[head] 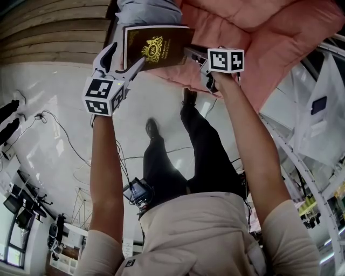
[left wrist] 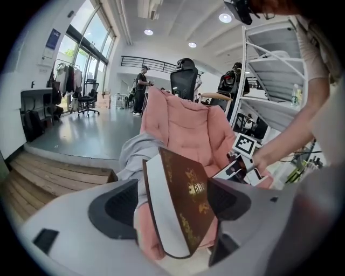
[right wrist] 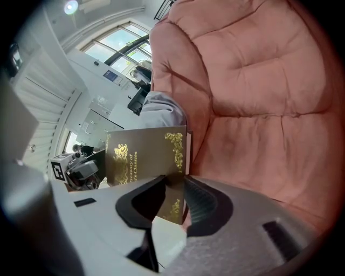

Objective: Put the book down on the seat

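A dark brown book (head: 156,46) with gold print hangs upright in front of the pink cushioned seat (head: 259,32). My right gripper (head: 190,53) is shut on the book's right edge. In the right gripper view the pads pinch the cover (right wrist: 143,153) at my right gripper (right wrist: 173,188), with the seat (right wrist: 259,108) beyond. My left gripper (head: 126,54) stands open at the book's left corner. In the left gripper view the book (left wrist: 183,205) stands edge-on between the wide jaws of my left gripper (left wrist: 172,205), against the right one.
A grey cloth (head: 143,11) lies at the seat's left side. Wooden steps (head: 54,27) rise at the left, and a white shelf rack (head: 318,124) stands at the right. Cables (head: 59,129) trail over the pale floor. A person (left wrist: 141,89) stands far off.
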Motion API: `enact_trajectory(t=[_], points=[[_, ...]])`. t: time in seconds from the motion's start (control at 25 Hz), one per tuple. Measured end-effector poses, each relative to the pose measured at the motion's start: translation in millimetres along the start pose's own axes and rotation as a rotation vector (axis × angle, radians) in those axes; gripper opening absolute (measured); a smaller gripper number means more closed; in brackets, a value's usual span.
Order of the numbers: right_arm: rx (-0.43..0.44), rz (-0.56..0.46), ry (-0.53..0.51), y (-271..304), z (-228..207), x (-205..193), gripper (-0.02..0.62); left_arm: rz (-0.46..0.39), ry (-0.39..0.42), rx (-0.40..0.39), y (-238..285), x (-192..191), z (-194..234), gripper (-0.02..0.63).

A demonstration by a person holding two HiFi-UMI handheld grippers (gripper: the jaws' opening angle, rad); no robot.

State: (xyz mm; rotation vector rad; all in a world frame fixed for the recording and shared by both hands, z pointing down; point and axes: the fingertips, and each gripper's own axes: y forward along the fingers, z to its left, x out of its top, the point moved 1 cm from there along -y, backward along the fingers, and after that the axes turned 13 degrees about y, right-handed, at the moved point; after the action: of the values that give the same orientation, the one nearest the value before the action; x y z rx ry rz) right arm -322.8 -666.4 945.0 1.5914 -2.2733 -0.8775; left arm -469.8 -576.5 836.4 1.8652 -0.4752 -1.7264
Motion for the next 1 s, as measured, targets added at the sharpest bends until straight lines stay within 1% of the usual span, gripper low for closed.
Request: enact_trajectory(t=[0.16, 0.2, 0.28, 0.4, 0.56, 0.64, 0.76, 0.84, 1.0], points=[[-0.025, -0.001, -0.009, -5.1, 4.7, -1.0, 0.092, -0.007, -0.009, 0.004, -12.1, 8.0, 0.4, 0.374], [-0.031, -0.001, -0.009, -6.9, 6.4, -0.5, 0.103, -0.009, -0.011, 0.003, -15.2, 11.5, 0.0, 0.374], [-0.045, -0.003, 0.0, -13.4, 8.6, -1.6, 0.16, -0.018, -0.011, 0.007, -21.9, 18.3, -2.5, 0.374], [-0.055, 0.001, 0.02, -25.1, 7.7, -7.0, 0.181, -0.016, -0.002, 0.003, -32.1, 28.2, -14.0, 0.374], [-0.032, 0.05, 0.109, -18.0, 0.5, -18.3, 0.248, 0.001, -0.01, -0.014, -44.7, 38.3, -21.9, 0.374], [-0.04, 0.075, 0.15, -22.5, -8.3, -29.9, 0.306, 0.005, 0.008, -0.008, -52.9, 40.7, -30.0, 0.374], [-0.1, 0.091, 0.152, -31.0, -23.9, -42.8, 0.366, 0.011, 0.035, -0.008, -64.9, 42.9, -40.8, 0.374], [-0.155, 0.077, 0.151, -34.7, -25.7, -43.4, 0.399, 0.01, 0.038, -0.014, -78.0, 48.1, -38.6, 0.374], [-0.26, 0.021, 0.152, -44.3, -13.4, -30.0, 0.402, -0.014, 0.042, -0.007, -112.5, 67.3, -15.9, 0.374]])
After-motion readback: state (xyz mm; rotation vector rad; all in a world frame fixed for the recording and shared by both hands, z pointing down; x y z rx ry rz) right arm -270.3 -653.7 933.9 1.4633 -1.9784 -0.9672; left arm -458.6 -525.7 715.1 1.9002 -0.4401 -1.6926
